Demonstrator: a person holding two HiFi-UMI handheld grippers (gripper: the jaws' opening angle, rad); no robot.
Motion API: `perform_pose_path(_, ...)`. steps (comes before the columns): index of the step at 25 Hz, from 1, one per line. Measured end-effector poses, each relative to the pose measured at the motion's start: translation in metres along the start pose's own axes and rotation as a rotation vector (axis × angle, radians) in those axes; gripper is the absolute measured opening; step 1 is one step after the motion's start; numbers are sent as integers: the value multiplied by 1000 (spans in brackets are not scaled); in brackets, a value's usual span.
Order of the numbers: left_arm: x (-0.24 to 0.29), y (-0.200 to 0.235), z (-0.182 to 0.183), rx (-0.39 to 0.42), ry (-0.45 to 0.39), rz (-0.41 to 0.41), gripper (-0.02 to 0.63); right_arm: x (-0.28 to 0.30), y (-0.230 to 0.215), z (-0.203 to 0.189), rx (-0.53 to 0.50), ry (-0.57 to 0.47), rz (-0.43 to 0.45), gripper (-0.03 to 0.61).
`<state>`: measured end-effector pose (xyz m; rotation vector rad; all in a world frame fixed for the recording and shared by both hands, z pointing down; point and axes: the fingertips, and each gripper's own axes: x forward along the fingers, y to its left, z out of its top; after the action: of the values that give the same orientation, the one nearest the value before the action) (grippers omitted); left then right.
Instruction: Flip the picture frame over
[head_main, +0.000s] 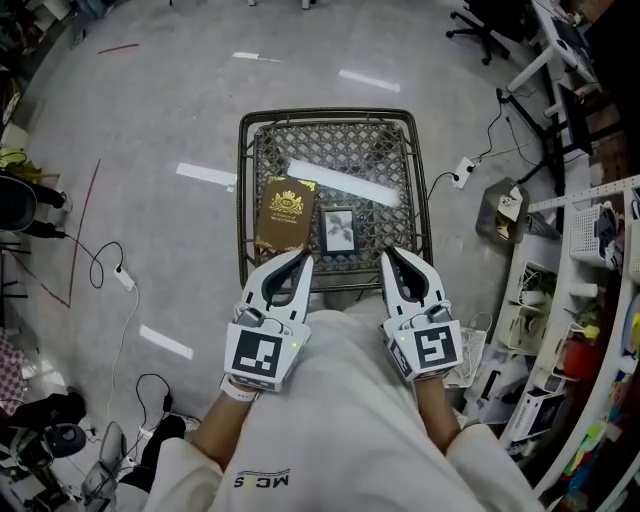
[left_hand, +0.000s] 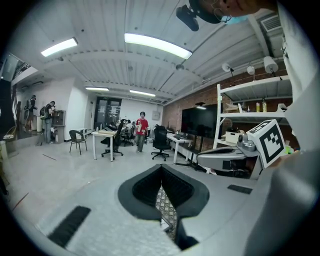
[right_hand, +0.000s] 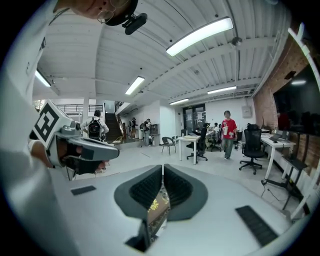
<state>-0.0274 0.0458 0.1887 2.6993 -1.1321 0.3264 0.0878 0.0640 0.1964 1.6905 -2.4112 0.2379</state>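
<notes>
At the table's (head_main: 325, 114) near edge, you held the left gripper (head_main: 299, 259) with jaws together, empty; the right gripper (head_main: 392, 256) likewise, gripping nothing.

A dark wire-mesh counter (head_main: 325, 114) stands on a grey concrete floor (head_main: 170, 110). A brown book (head_main: 286, 214) with a gold crest lies flat on the left part of the counter. A white power strip (head_main: 125, 279) with a black cable lies on the floor to the left, and another (head_main: 462, 170) to the right. White shelves (head_main: 600, 235) crowded with small items run along the right edge, and a black office chair (head_main: 478, 28) shows at the top. Down the room, a person in a red top (left_hand: 142, 131) stands among white desks (left_hand: 106, 134) and black chairs (left_hand: 161, 142). Long strip lights (left_hand: 157, 45) hang overhead, and a dark screen (left_hand: 199, 123) hangs on a brick wall.
</notes>
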Motion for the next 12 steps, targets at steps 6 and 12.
perform_pose_path(6, 2, -4, 3, -17, 2, -8, 25, 0, 5, 9, -14, -12, 14, 25)
perform_pose_path(12, 6, -5, 1, -21, 5, -15, 25, 0, 6, 9, -16, -6, 17, 23)
